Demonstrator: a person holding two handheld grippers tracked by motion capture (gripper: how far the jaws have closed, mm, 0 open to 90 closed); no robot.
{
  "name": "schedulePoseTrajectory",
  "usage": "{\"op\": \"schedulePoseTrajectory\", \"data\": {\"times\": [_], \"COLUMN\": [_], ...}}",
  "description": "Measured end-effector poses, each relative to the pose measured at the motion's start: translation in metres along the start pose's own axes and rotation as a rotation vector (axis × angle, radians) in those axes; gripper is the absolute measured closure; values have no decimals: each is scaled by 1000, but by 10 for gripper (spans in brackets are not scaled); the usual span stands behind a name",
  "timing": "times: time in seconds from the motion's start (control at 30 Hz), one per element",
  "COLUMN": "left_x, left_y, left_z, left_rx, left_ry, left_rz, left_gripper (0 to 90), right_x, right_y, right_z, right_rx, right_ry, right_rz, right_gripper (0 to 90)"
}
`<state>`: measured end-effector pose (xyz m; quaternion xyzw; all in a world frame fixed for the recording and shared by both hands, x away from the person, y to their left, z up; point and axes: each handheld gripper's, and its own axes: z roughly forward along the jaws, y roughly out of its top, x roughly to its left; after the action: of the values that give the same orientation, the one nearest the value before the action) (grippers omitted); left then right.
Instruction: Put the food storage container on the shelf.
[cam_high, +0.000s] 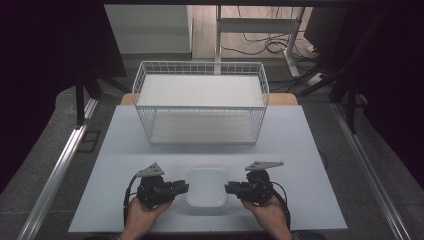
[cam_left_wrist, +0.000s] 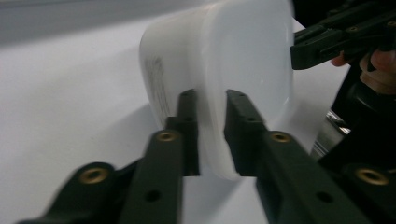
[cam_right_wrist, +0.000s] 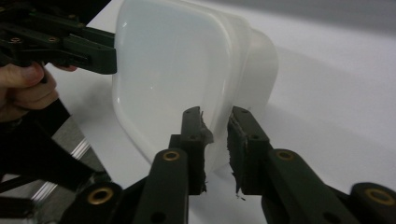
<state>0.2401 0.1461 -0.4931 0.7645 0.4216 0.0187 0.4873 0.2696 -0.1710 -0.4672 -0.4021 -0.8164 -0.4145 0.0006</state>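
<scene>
A white square plastic container with rounded corners sits near the table's front edge, its opening facing up. My left gripper is shut on its left rim and my right gripper on its right rim. In the left gripper view the two black jaws pinch the container's thin wall, with the right gripper at the far rim. The right gripper view has its jaws clamped on the container's edge, with the left gripper opposite. Whether the container rests on the table or is just off it I cannot tell.
A white wire basket with a white floor stands at the back middle of the pale table mat. Metal rails run along both sides of the table. A desk frame and cables lie beyond the far edge.
</scene>
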Motion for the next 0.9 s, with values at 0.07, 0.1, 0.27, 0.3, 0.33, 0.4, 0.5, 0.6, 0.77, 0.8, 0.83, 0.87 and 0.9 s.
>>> {"op": "schedulePoseTrajectory", "data": {"times": [0.07,0.1,0.27,0.3,0.33,0.4,0.5,0.6,0.77,0.8,0.83,0.87,0.9], "left_x": [-1,0,0,-1,-1,-2,-3,-3,-2,-1,-1,-1,-2], "left_y": [2,2,7,9,11,15,22,28,39,42,44,47,48], "left_z": [0,0,-2,-2,-2,-3,-5,-7,-9,-10,-11,-12,-12], "left_rx": [2,0,-23,-28,-32,-39,-49,-59,-72,-73,-76,-81,-83], "left_ry": [27,22,28,30,32,39,43,43,51,49,47,50,52], "left_rz": [8,5,7,9,8,13,23,33,45,47,49,54,57], "left_gripper": [798,798,799,799,799,799,800,801,801,801,801,801,801], "right_x": [6,7,6,5,4,3,1,-1,-1,-1,-1,-1,-1], "right_y": [0,0,4,5,6,9,13,17,27,30,32,35,38], "right_z": [2,2,0,-1,-1,-2,-3,-5,-8,-9,-10,-12,-13], "right_rx": [-8,-16,-56,-65,-74,-92,-114,-130,-152,-158,-159,-161,-164], "right_ry": [-53,-63,-58,-58,-56,-58,-62,-53,-62,-63,-63,-62,-61], "right_rz": [-52,-59,-62,-65,-62,-62,-63,-60,-78,-80,-84,-87,-92], "right_gripper": [790,790,789,789,788,786,783,783,783,784,784,784,783]}}
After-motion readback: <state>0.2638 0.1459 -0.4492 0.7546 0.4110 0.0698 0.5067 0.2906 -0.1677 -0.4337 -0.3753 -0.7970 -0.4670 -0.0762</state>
